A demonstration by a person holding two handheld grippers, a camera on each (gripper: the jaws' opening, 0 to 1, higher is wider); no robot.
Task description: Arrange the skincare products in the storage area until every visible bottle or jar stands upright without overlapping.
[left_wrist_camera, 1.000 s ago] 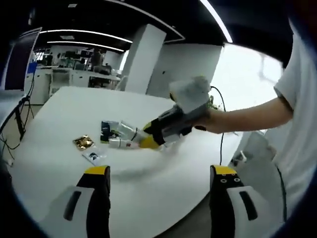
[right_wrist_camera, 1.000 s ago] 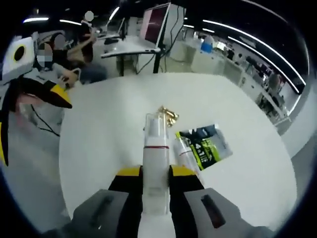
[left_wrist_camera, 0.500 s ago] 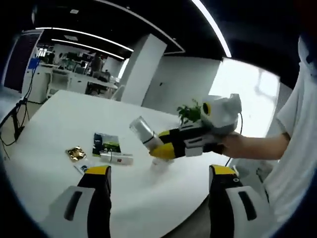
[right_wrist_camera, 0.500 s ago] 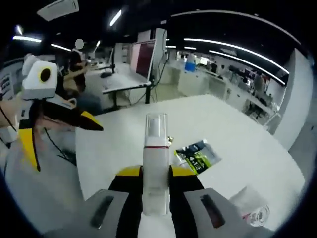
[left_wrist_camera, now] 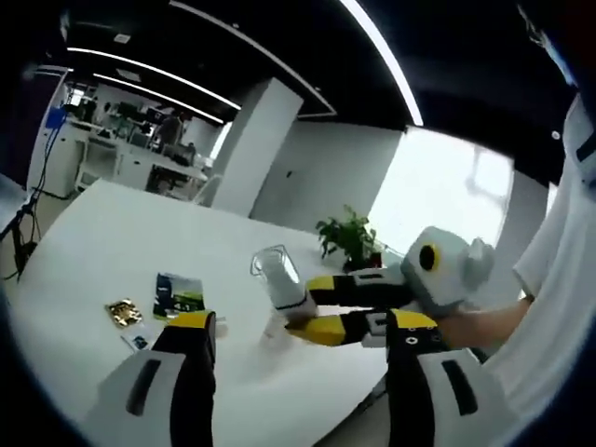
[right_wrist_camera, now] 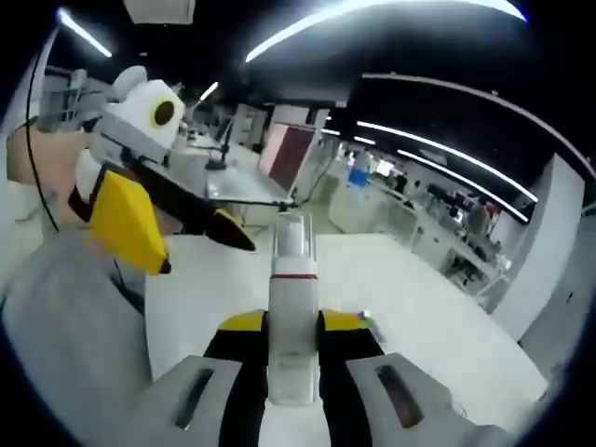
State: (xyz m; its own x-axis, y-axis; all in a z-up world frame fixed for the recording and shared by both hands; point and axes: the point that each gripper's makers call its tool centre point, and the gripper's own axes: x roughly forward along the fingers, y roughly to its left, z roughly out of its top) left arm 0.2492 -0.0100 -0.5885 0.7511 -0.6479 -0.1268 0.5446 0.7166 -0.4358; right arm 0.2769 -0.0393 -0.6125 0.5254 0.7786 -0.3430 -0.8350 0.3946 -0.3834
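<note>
While the right gripper [right_wrist_camera: 293,326] clamps its yellow-tipped jaws against both sides of a white bottle [right_wrist_camera: 292,307], that bottle rises straight up the middle of the right gripper view, a thin red band around its neck and a clear cap on top. Seen from the left gripper view, the same right gripper [left_wrist_camera: 312,307] comes in from the right side, held by a person's hand [left_wrist_camera: 480,321], and the bottle [left_wrist_camera: 279,279] leans with its clear cap toward the upper left, its lower end close above the white table [left_wrist_camera: 102,233]; whether it touches the tabletop cannot be told. Farther left on the table lie a dark green packet [left_wrist_camera: 178,292], flat, a small gold foil sachet [left_wrist_camera: 123,312] near it, and a small dark-printed sachet [left_wrist_camera: 140,341] just beside the gold one. The left gripper [left_wrist_camera: 303,372] stands with its jaws wide apart and nothing between them, low over the near edge of the table. From the right gripper view the left gripper [right_wrist_camera: 200,237] shows at upper left, its yellow and black jaws spread apart and pointing toward the bottle's cap. A potted plant [left_wrist_camera: 349,237] stands at the far edge of the table.
</note>
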